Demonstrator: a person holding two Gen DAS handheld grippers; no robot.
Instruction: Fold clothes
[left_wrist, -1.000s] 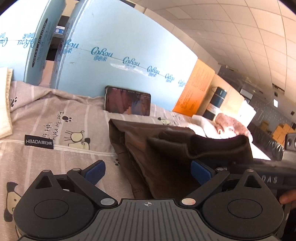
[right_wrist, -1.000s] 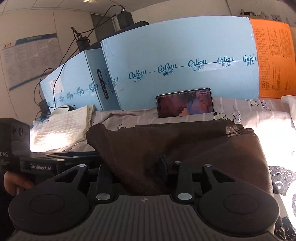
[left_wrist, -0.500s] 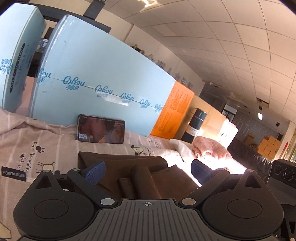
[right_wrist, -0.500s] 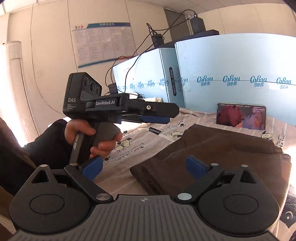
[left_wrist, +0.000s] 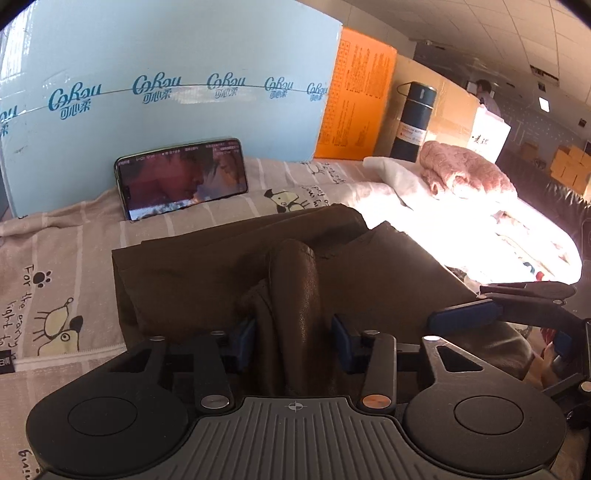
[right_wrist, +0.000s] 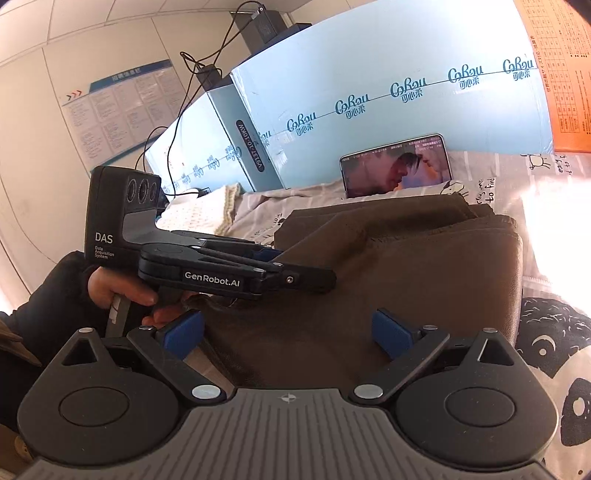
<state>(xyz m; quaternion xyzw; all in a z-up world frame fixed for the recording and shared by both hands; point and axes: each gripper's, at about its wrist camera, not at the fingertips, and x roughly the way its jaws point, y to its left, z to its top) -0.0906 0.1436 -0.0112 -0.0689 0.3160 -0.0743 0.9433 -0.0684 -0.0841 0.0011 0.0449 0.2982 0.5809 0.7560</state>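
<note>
A folded dark brown garment lies on the patterned bedsheet; it also shows in the right wrist view. My left gripper is shut on a raised fold of the brown garment at its near edge. In the right wrist view the left gripper reaches in from the left, over the garment's left side. My right gripper is open, its blue pads spread just above the garment's near edge, holding nothing. It shows at the right in the left wrist view.
A phone playing video leans on light blue boxes behind the garment. An orange board, a dark flask and a pink knit garment are at the back right. A cream knit cloth lies far left.
My left gripper, open half a second ago, has come down and shut on a fold of the brown garment. My right gripper let go earlier and stays open near the garment.
</note>
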